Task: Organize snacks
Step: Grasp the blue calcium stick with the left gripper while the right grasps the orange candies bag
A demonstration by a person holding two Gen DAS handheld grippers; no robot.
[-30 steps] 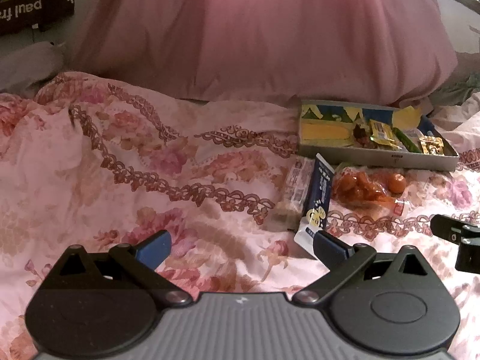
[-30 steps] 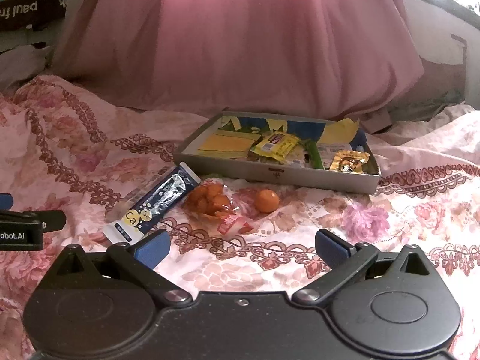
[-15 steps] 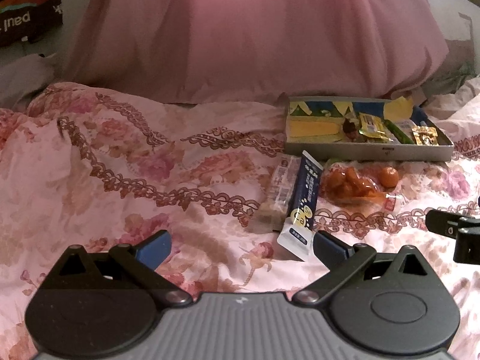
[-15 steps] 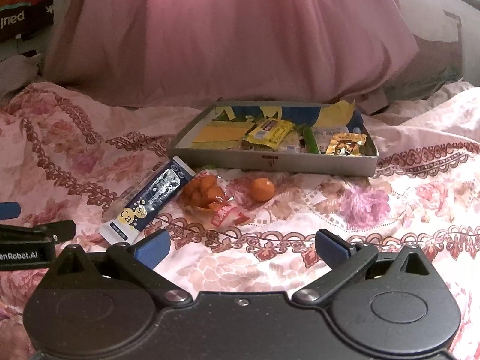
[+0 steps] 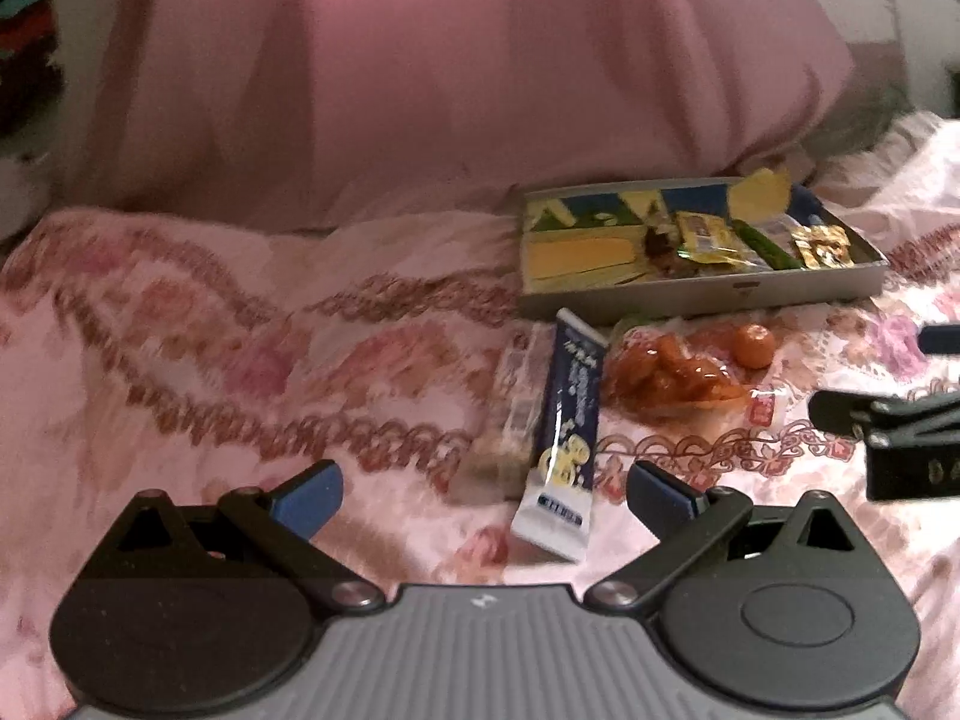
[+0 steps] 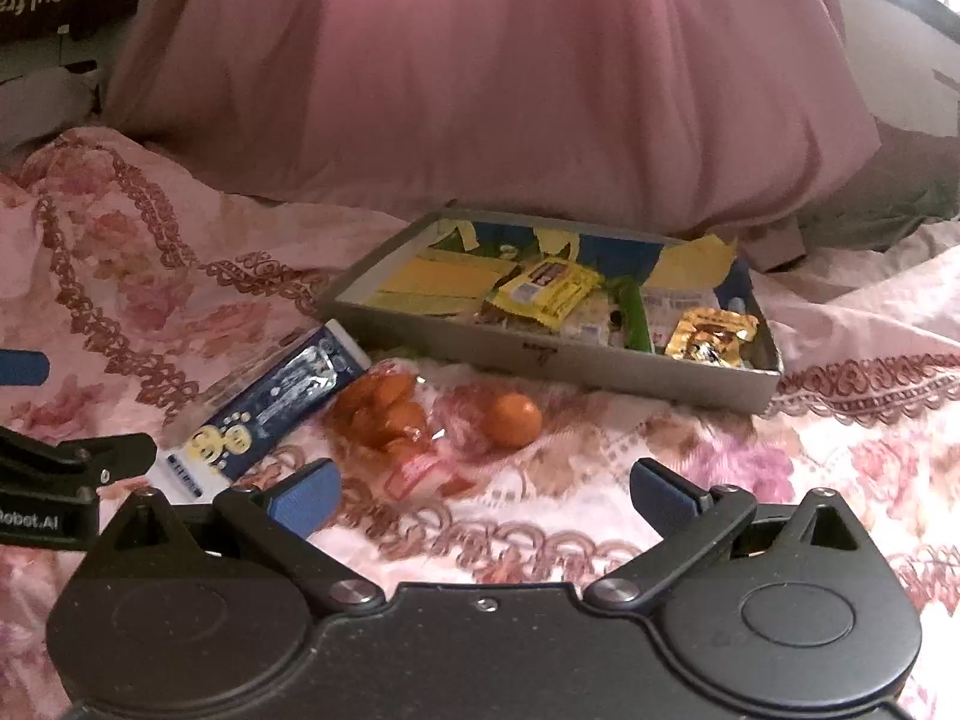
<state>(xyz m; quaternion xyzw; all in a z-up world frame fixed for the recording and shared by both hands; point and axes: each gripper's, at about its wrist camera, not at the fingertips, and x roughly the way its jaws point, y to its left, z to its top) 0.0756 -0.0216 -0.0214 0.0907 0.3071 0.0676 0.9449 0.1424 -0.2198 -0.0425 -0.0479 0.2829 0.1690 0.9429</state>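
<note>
The left gripper (image 5: 483,495) is held wide apart and empty above the floral bedspread (image 5: 198,360), with the lower end of a navy snack packet (image 5: 567,438) seen just ahead between its blue pads. The right gripper (image 6: 483,495) is likewise spread wide with nothing in it, and bare bedspread is seen between its fingertips. A pale wrapped bar (image 5: 510,414) is laid touching the packet's left edge. Just right of the packet, a clear bag of orange snacks (image 6: 384,414) is found, with a single orange ball (image 6: 512,420) beside it. Beyond these, near the pink pillow (image 6: 492,72), a shallow grey tray (image 6: 600,369) is set, holding a yellow wrapper (image 6: 543,291), a green stick (image 6: 633,315) and a gold packet (image 6: 708,336). Open bedspread is left to the far left and right of the tray's front edge.
</note>
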